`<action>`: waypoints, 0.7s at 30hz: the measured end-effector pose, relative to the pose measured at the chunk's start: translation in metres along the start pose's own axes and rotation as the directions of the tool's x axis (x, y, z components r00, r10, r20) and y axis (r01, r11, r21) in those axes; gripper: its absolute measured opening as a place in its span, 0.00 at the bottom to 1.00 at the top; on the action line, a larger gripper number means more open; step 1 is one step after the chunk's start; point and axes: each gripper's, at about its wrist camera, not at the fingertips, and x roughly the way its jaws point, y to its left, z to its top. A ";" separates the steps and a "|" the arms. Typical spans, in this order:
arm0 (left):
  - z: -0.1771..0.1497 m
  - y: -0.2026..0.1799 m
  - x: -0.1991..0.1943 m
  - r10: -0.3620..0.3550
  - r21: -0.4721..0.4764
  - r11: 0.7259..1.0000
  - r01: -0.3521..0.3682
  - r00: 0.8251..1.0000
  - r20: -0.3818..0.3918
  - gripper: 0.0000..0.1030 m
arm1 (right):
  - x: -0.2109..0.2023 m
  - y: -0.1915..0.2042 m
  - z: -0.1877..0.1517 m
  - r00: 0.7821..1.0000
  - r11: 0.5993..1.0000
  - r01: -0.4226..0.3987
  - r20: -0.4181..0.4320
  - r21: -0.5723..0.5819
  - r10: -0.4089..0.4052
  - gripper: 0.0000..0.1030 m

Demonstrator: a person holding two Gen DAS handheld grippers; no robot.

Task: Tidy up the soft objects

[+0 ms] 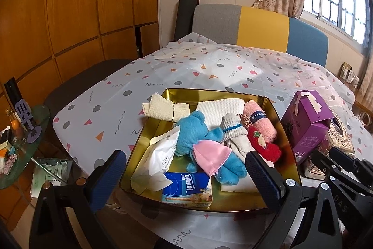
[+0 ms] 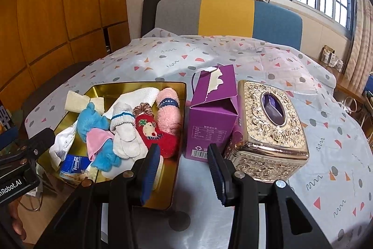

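Left wrist view first: the left tool point(image 1: 184, 169) hangs low in the frame with its blue-padded fingers spread wide and nothing between them, framing the gold tray point(image 1: 277, 118) at centre. Inside the tray lie a blue plush toy point(image 1: 193, 132) with a pink cloth point(image 1: 209, 155) over it, a white sock point(image 1: 233, 130), a red sock point(image 1: 263, 141), a rolled pink towel point(image 1: 261, 123), a white folded cloth point(image 1: 219, 109), a white wipes packet point(image 1: 160, 155) and a blue Tempo tissue pack point(image 1: 186, 188). A cream bandage roll point(image 1: 163, 106) rests on the tray's upper left rim. A purple carton point(image 1: 305, 125) stands just right of the tray, on the patterned surface point(image 1: 209, 62).

Right wrist view: the right tool point(image 2: 184, 165) sits at lower centre, its fingers partly apart and empty, the left finger over the tray's point(image 2: 179, 90) right edge, the right finger in front of the purple carton point(image 2: 212, 118). An ornate gold tissue box point(image 2: 268, 132) touches the carton's right side. The red sock point(image 2: 158, 134) and pink towel point(image 2: 167, 113) lie just beyond the left finger. The left tool's black frame shows at the left edge.
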 end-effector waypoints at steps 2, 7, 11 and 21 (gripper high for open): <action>0.000 0.001 0.001 -0.002 -0.001 1.000 0.002 1.000 -0.003 1.00 | 0.000 0.001 0.000 1.000 1.000 -0.001 -0.001 -0.001 0.001 0.41; -0.002 0.002 0.003 0.002 -0.002 1.000 -0.002 1.000 -0.014 1.00 | -0.001 0.002 -0.001 1.000 1.000 -0.003 0.003 -0.004 0.003 0.41; -0.002 0.002 0.003 0.004 0.001 1.000 -0.004 1.000 -0.013 1.00 | 0.000 0.002 -0.002 1.000 1.000 -0.005 0.002 -0.002 0.005 0.41; -0.003 0.002 0.002 0.011 0.003 1.000 -0.011 1.000 -0.017 1.00 | 0.000 0.003 -0.003 1.000 1.000 -0.010 -0.004 -0.006 0.010 0.41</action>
